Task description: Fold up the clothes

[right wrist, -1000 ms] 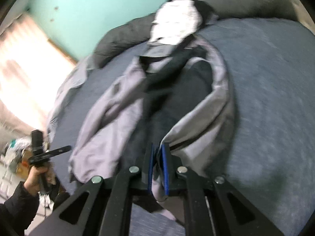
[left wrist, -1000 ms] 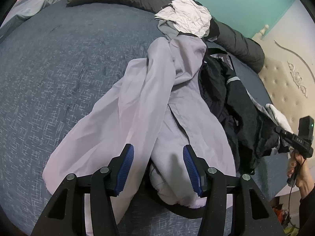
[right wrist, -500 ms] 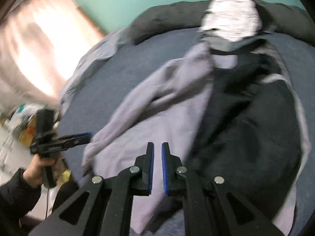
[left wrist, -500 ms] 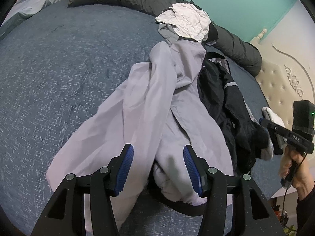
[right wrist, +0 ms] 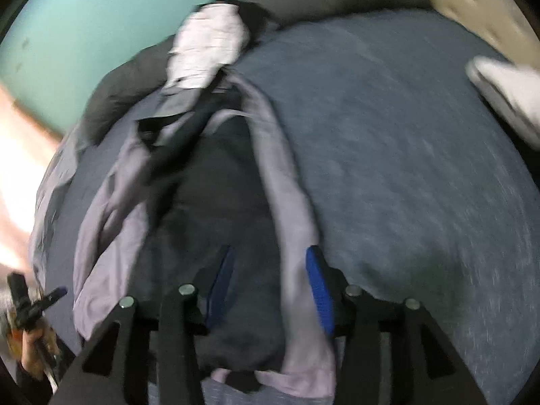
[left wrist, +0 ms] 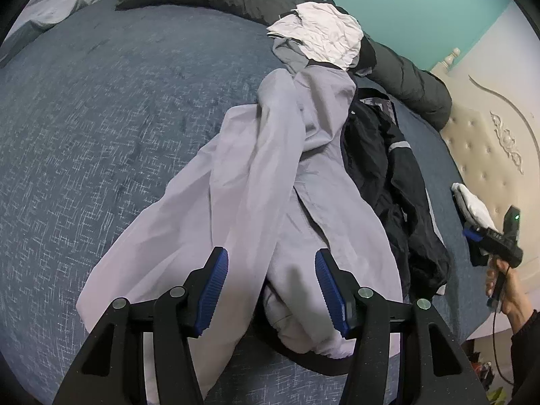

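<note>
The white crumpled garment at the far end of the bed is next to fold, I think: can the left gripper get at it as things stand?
Probably yes: the left gripper is open over the grey jacket, and nothing stands between it and the white garment.

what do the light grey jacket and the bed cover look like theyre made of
Light grey jacket: probably a thin synthetic shell such as nylon or polyester; smooth, faintly sheened, with soft sharp-edged creases and a dark lining.
Bed cover: seemingly a matte woven blue fabric, flecked with pale threads.

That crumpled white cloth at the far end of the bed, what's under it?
The white cloth lies on a grey garment and black fabric, against the rolled dark duvet. The lilac jacket reaches up to it. Whatever lies deeper underneath is covered.
</note>
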A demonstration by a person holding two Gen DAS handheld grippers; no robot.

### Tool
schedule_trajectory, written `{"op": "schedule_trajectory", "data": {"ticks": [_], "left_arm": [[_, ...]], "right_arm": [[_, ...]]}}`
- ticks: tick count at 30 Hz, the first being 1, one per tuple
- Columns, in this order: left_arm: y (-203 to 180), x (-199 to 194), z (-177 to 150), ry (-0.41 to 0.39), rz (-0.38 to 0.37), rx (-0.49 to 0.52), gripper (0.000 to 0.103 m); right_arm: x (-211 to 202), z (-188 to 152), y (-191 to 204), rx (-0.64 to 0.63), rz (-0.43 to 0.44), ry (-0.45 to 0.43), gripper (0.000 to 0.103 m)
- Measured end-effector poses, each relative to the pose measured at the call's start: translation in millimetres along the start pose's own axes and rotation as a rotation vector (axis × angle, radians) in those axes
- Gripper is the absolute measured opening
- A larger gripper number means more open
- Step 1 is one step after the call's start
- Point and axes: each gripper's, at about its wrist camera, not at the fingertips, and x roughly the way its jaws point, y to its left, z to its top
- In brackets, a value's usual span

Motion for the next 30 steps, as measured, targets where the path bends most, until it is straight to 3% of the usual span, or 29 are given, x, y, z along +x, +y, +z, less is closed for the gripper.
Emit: {"op": "schedule_trajectory", "data": {"ticks": [1, 6, 8, 13, 14, 19, 26, 30], "left_arm": [[-1, 0, 0, 0.0, 0.001, 0.003, 0.058], [-9, 4, 1, 0.01, 0.005, 0.017, 0.059], [-10, 6, 1, 0.012, 0.005, 0.018, 0.059], [-14, 10, 0, 0.019, 0.003, 0.023, 0.059], [-15, 10, 0, 0.02, 0.003, 0.023, 0.059], [-14, 10, -1, 0.018, -0.003, 0.018, 0.059], [-11, 9, -2, 0.014, -0.017, 0.007, 0.059], [-10, 11, -3, 0.014, -0.03, 0.0, 0.059]], "right_arm": [[4, -5, -14, 0.046, 0.008, 0.018, 0.057], [24, -30, -43, 0.114, 0.03, 0.078, 0.061], [34, -39, -49, 0.143, 0.066, 0.113, 0.068], [50, -52, -37, 0.078, 0.078, 0.168, 0.068], [54, -53, -34, 0.066, 0.08, 0.182, 0.066], [55, -62, -21, 0.028, 0.122, 0.183, 0.017], [18, -53, 10, -0.06, 0.129, 0.045, 0.007], [1, -42, 50, -0.105, 0.223, -0.009, 0.006]]}}
